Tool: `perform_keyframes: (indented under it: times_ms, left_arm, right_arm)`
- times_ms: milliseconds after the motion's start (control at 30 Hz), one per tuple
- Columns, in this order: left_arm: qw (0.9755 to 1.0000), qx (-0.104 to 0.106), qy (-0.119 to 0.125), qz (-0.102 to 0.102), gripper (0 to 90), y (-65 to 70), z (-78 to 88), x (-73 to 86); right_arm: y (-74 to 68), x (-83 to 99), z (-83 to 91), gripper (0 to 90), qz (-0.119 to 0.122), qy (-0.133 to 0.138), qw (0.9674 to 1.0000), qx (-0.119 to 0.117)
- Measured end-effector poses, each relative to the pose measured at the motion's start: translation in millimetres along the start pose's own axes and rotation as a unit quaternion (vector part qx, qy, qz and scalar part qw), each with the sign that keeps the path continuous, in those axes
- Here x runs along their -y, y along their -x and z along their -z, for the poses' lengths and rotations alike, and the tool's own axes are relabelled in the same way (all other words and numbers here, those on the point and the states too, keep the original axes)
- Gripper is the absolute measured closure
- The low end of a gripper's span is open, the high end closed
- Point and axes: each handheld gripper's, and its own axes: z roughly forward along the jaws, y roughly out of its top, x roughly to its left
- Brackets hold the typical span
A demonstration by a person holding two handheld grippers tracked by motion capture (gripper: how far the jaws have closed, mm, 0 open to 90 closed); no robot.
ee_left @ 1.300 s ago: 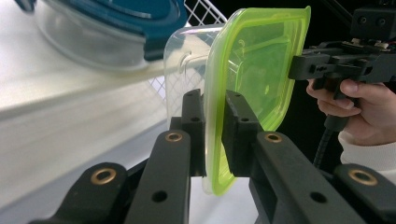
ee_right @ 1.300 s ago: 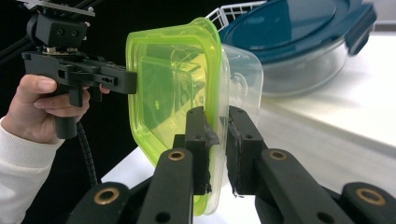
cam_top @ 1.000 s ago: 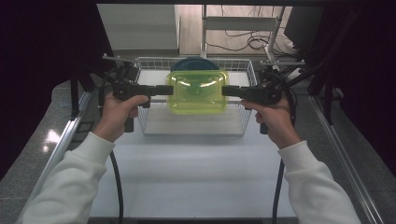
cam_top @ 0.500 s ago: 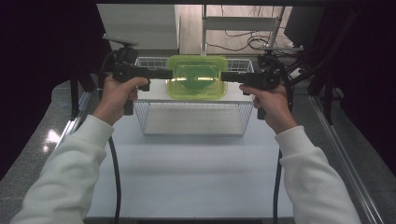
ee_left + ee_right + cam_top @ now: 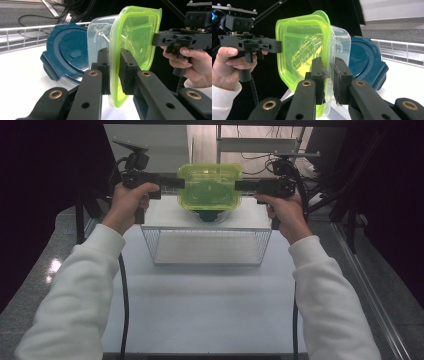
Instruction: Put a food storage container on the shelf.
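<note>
Green-lidded clear box (image 5: 210,192) hangs at the upper centre, above the wire basket (image 5: 207,245); left gripper (image 5: 176,182) and right gripper (image 5: 243,185) each clamp its rim.

Flat white table (image 5: 210,305) stretched wide, rectangular white wire basket (image 5: 207,245) sat on it mid-table, round dark-blue plastic lid (image 5: 66,52) rested on it beyond the basket
</note>
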Motion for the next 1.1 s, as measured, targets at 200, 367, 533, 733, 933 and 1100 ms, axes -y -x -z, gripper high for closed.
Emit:
perform_keyframes:
  times_ms: [200, 367, 533, 733, 933, 1100]
  left_arm:
    - [0.9999, 0.0, -0.007, 0.015, 80.7, -10.9, -5.8, -3.1]
    - [0.9996, -0.005, -0.012, 0.026, 80.6, -16.6, -10.6, -2.9]
    - [0.999, -0.006, -0.007, 0.043, 80.4, -22.9, -16.3, -4.1]
    - [0.9965, 0.005, 0.0, 0.084, 78.4, -39.4, -24.5, -9.0]
    - [0.9922, 0.015, 0.007, 0.123, 74.2, -56.0, -33.4, -9.2]
    - [0.9913, 0.006, 0.007, 0.131, 72.3, -57.2, -36.9, -8.8]
  right_arm:
    - [7.8, -4.1, -8.5, 79.2, -0.019, -0.007, 0.9998, 0.0]
    - [14.3, -5.9, -14.1, 79.2, -0.031, -0.016, 0.9994, 0.003]
    - [23.7, -7.2, -22.4, 78.8, -0.05, -0.021, 0.9985, 0.008]
    - [36.0, -12.5, -32.1, 76.5, -0.089, -0.019, 0.9958, 0.005]
    - [47.8, -10.9, -44.1, 73.2, -0.137, -0.013, 0.9904, 0.009]
    - [52.8, -9.4, -46.8, 72.2, -0.16, -0.006, 0.9872, 0.003]
